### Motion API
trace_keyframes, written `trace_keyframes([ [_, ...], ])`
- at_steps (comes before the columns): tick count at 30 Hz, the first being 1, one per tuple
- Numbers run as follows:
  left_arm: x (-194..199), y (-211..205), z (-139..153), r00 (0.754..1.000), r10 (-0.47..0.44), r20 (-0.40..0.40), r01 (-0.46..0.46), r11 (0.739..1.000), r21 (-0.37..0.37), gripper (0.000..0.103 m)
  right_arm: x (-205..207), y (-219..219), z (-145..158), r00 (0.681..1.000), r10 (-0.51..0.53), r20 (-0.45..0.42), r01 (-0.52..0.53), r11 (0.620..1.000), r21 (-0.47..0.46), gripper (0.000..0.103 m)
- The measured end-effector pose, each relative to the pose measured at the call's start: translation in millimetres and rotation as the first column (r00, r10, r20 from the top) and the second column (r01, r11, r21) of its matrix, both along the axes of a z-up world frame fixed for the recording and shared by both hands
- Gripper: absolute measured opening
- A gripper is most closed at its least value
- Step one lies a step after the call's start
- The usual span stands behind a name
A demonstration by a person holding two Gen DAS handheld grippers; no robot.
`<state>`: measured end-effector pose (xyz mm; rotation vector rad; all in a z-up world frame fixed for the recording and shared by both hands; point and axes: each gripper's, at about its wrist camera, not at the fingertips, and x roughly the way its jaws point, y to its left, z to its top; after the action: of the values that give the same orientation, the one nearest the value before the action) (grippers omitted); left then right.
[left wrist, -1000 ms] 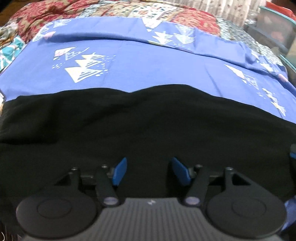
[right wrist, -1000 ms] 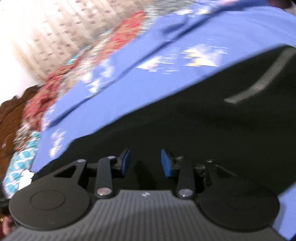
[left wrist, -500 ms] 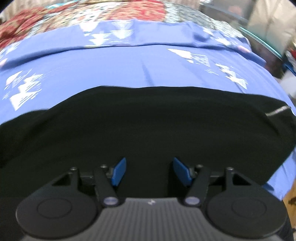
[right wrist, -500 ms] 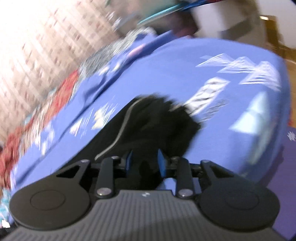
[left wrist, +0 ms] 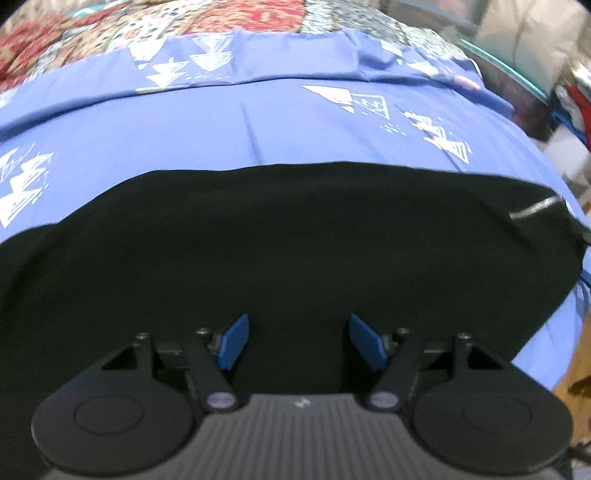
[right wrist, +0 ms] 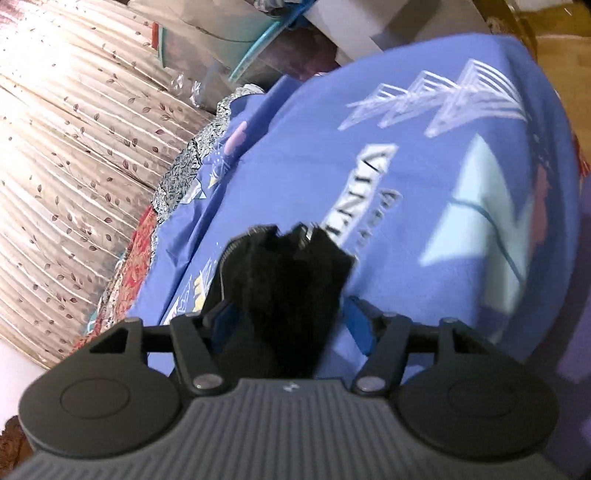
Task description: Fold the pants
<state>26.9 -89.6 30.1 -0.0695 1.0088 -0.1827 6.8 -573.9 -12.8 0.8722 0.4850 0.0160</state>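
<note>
Black pants (left wrist: pixel 288 236) lie spread across a blue bedsheet (left wrist: pixel 221 125) with white triangle prints. In the left wrist view my left gripper (left wrist: pixel 299 341) is open, its blue pads apart just above the black cloth near its front edge. In the right wrist view my right gripper (right wrist: pixel 291 325) has its pads wide apart with a bunched end of the pants (right wrist: pixel 288 280), showing a grey striped trim, lying between them. The jaws are not closed on the cloth. The same trim shows at the right end of the pants in the left wrist view (left wrist: pixel 535 208).
A red patterned quilt (left wrist: pixel 229 18) lies beyond the sheet. A beige leaf-print curtain (right wrist: pixel 62 155) hangs behind the bed. Clear storage boxes with teal rims (right wrist: pixel 236 40) stand by the bed's corner. The sheet (right wrist: pixel 461 177) drops off at the bed edge on the right.
My right gripper swung to the trimmed end of the pants and its pads opened wider around the bunched cloth. My left gripper shifted right along the pants and stayed open.
</note>
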Motion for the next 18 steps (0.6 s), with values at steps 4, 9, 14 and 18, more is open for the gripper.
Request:
trace_keyframes([
  [4, 0, 21, 6, 0.998, 0.070, 0.006, -0.069, 0.997, -0.039, 0.056, 19, 11, 9, 0.999, 0.024, -0.037, -0.029, 0.993, -0.118, 0.027],
  [9, -11, 57, 16, 0.985, 0.169, 0.039, -0.164, 0.981, -0.101, 0.054, 10, 73, 51, 0.980, 0.186, 0.075, -0.146, 0.918, -0.369, 0.019],
  [14, -30, 99, 17, 0.960, 0.279, 0.035, -0.270, 0.950, -0.160, 0.054, -4, 196, 58, 0.837, 0.547, -0.006, -0.378, 0.571, -0.729, 0.020],
  [18, -53, 131, 16, 0.937, 0.349, 0.036, -0.337, 0.924, -0.180, 0.054, -6, 259, 21, 0.671, 0.707, -0.222, -0.581, 0.316, -0.750, 0.028],
])
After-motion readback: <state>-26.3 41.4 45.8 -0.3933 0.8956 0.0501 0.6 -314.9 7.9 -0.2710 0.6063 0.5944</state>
